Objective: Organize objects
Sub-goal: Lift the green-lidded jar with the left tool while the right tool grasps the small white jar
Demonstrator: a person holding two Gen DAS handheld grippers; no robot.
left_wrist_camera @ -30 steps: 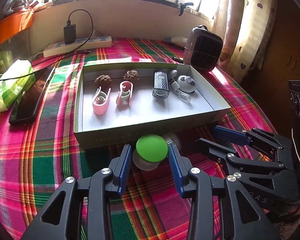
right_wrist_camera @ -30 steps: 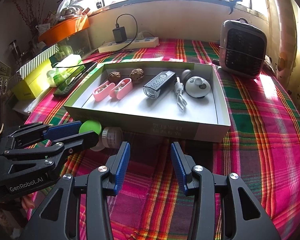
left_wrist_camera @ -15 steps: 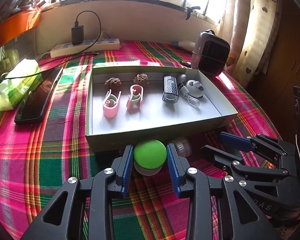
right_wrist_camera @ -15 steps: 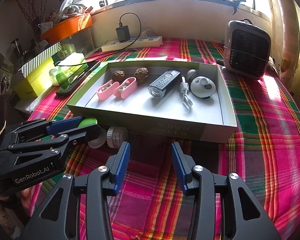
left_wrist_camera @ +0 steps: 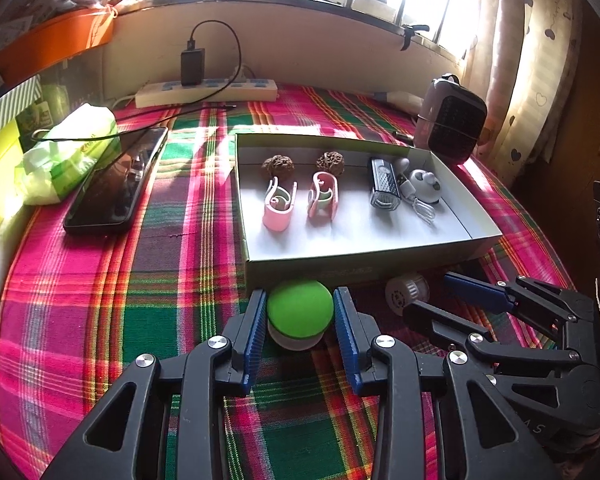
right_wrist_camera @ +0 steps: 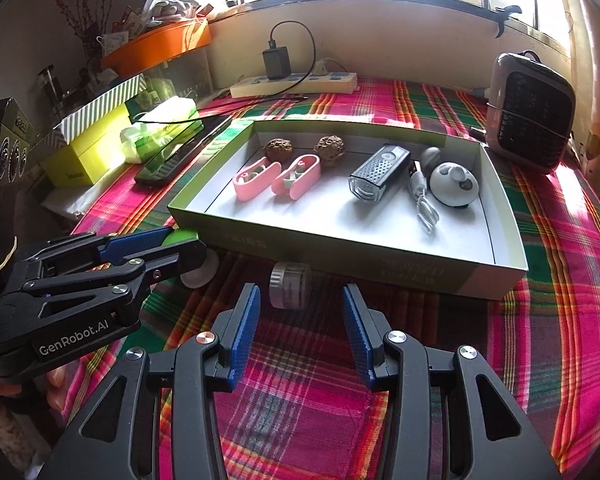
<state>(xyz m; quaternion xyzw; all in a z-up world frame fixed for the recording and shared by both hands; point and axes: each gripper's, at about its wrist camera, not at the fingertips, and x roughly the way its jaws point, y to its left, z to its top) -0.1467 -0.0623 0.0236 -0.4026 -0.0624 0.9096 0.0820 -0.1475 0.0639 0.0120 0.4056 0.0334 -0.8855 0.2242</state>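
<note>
Bystanders on the plaid-covered table by the window

A white power strip (left_wrist_camera: 206,91) with a black charger plugged in (left_wrist_camera: 192,66) lies along the wall. A black smartphone (left_wrist_camera: 118,182) rests on the red-and-green plaid tablecloth (left_wrist_camera: 100,288), just beside a green-and-white soft tissue pack (left_wrist_camera: 66,152). A small grey heater with a dark grille (right_wrist_camera: 532,118) stands at the far right corner. A lime-yellow box with a striped lid (right_wrist_camera: 90,140) sits left, an orange tray (right_wrist_camera: 156,42) behind it.

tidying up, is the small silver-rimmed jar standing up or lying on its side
On its side. The small jar lies on the plaid cloth outside the box, its round end facing sideways.
</note>
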